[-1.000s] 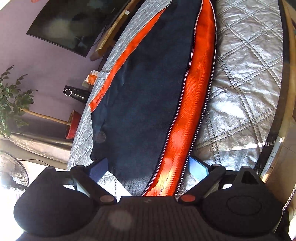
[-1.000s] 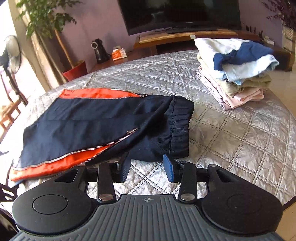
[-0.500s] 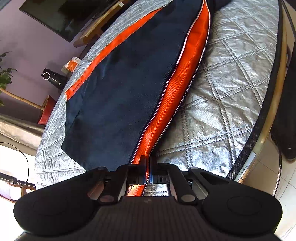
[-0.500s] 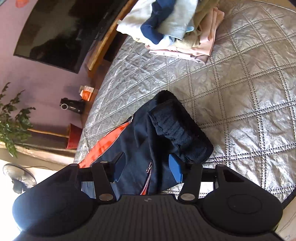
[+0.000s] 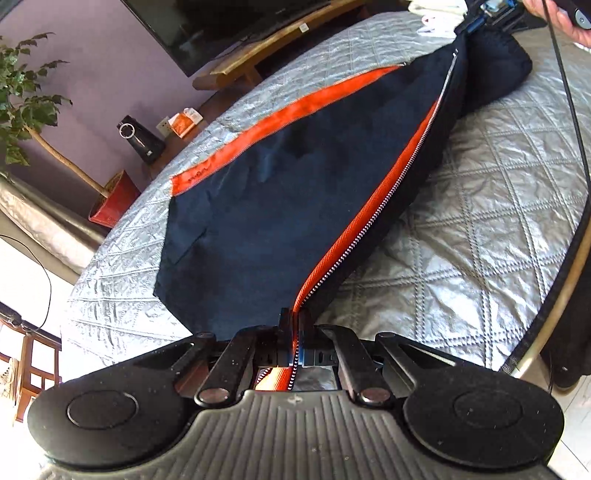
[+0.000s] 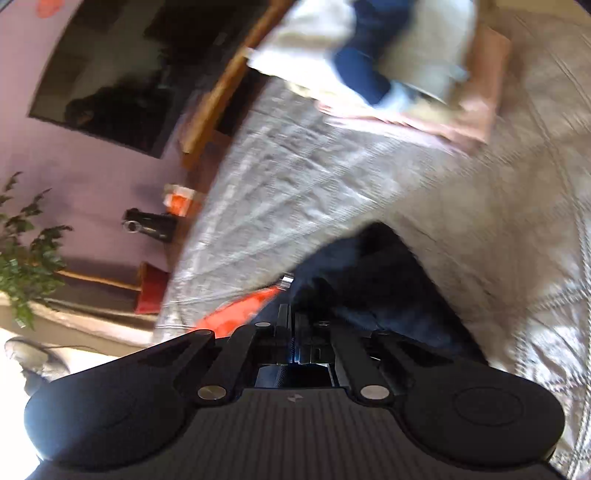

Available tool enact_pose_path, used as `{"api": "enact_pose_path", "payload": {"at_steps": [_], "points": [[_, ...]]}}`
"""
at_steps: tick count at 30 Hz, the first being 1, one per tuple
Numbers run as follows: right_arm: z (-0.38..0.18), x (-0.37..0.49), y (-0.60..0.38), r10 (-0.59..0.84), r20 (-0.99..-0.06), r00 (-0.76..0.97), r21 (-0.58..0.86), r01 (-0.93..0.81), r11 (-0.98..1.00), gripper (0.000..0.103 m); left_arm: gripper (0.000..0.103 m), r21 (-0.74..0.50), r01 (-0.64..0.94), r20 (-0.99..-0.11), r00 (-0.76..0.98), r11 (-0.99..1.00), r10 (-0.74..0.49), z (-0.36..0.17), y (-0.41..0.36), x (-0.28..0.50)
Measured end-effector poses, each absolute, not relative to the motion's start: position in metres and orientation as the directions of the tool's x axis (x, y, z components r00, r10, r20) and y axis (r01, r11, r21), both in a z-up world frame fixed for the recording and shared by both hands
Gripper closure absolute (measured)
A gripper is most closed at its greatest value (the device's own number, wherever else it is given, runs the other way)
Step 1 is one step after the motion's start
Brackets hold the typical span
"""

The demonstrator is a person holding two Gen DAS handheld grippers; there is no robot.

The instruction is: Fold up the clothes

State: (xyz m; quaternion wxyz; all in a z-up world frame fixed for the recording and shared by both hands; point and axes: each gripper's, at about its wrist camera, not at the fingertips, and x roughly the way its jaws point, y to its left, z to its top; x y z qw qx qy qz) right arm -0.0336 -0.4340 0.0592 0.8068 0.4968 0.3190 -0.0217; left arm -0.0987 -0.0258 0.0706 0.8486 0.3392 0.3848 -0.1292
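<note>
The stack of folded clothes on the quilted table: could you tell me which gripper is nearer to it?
Right. The right gripper grips the navy garment at its far end, beside the folded stack. The left gripper clamps the garment's near end, a garment's length away.

Daylight's pouring in hard from my left, and the window corner in my left view is totally blown out to white. The silver quilt throws back a lot of glare, so its creases shimmer, and the dark jacket goes nearly black with little detail in its folds. That view is sharp, though the fisheye bends the table rim badly. My right view is a smeary mess: motion blur streaks the quilt and the stacked clothes. Only my own right gripper body stays crisp. The TV is just murky reflections.
</note>
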Motion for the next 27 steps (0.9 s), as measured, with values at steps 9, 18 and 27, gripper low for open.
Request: {"api": "enact_pose_path", "payload": {"at_steps": [9,18,27], "points": [[0.094,-0.128,-0.413,0.362,-0.556,0.749,0.72,0.215,0.66,0.101,0.1,0.469,0.459,-0.759,0.646,0.754,0.079,0.079,-0.002,-0.104],[0.053,-0.211,-0.45,0.141,-0.784,0.604,0.485,0.456,0.746,0.089,0.086,0.461,0.625,-0.843,0.53,0.63,0.09,0.045,0.009,-0.135],[0.082,-0.057,-0.453,0.107,-0.74,0.664,0.366,0.264,0.892,0.048,0.081,0.214,0.37,-0.785,0.615,0.904,-0.066,0.101,0.024,-0.076]]}}
